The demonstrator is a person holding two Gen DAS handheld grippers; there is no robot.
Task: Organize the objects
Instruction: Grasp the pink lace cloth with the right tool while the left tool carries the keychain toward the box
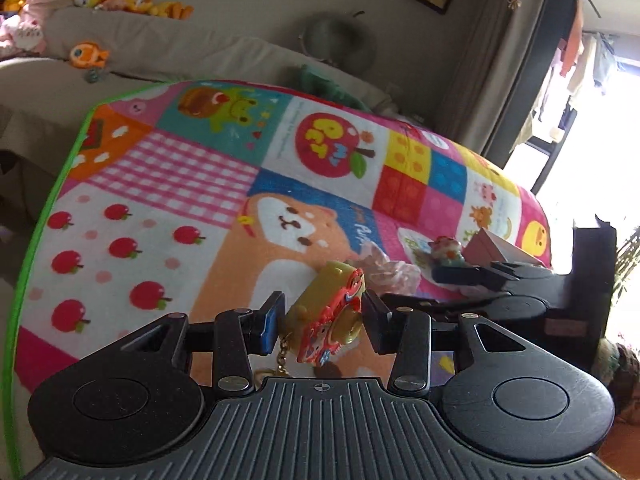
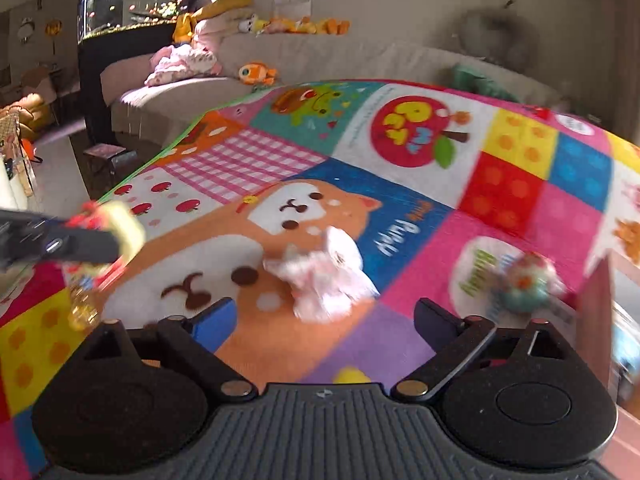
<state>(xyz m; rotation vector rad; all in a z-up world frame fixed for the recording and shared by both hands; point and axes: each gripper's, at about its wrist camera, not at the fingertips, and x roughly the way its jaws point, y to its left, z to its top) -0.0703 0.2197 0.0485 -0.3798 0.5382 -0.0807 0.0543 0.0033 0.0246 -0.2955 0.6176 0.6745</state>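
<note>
My left gripper (image 1: 324,320) — pads clamped on the yellow toy camera keychain (image 1: 330,314), above the patchwork blanket (image 1: 168,184). My right gripper (image 2: 324,320) — jaws wide, empty, above the blanket.

both fisheye views look forward and downward along their own fingers, low and close over the patchwork blanket (image 1: 168,184) on the tabletop. they share its dog patch (image 2: 304,208), the pink frilly thing (image 2: 320,276) and the sofa (image 2: 280,60) behind.
</note>
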